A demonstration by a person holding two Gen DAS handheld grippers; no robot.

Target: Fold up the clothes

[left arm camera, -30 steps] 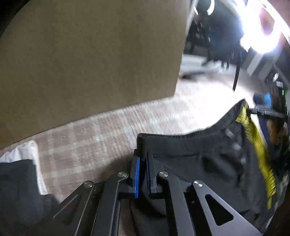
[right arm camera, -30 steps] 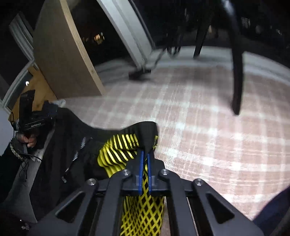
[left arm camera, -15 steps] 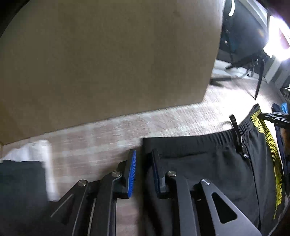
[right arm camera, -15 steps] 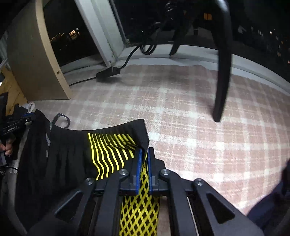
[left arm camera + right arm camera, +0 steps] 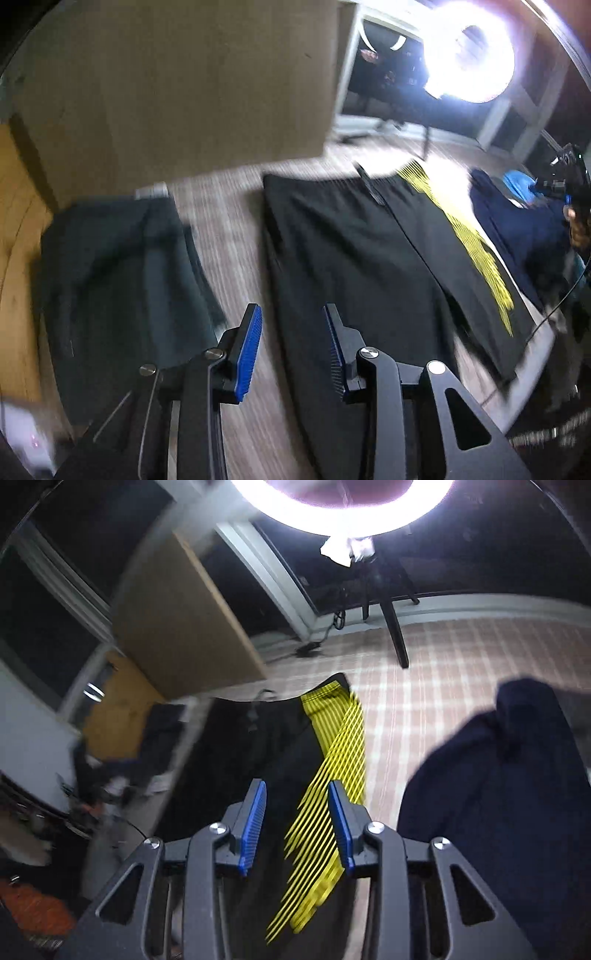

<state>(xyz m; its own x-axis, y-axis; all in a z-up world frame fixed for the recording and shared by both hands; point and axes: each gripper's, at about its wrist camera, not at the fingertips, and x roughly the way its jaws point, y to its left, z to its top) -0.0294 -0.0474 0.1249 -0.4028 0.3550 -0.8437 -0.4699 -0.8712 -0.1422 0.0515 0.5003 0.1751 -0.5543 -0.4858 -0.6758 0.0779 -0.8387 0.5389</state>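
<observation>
Black shorts with a yellow striped side panel lie flat on the checked cloth surface, waistband at the far end. My left gripper is open and empty, raised above the shorts' left edge. In the right wrist view the shorts and their yellow panel lie below my right gripper, which is open and empty, lifted over the panel.
A dark folded garment lies left of the shorts. A navy garment is heaped at the right. A wooden board stands behind. A ring light on a tripod stands at the far side.
Both grippers have opened and let go of the shorts' waistband, then lifted up and back. The shorts now lie flat on the surface.
</observation>
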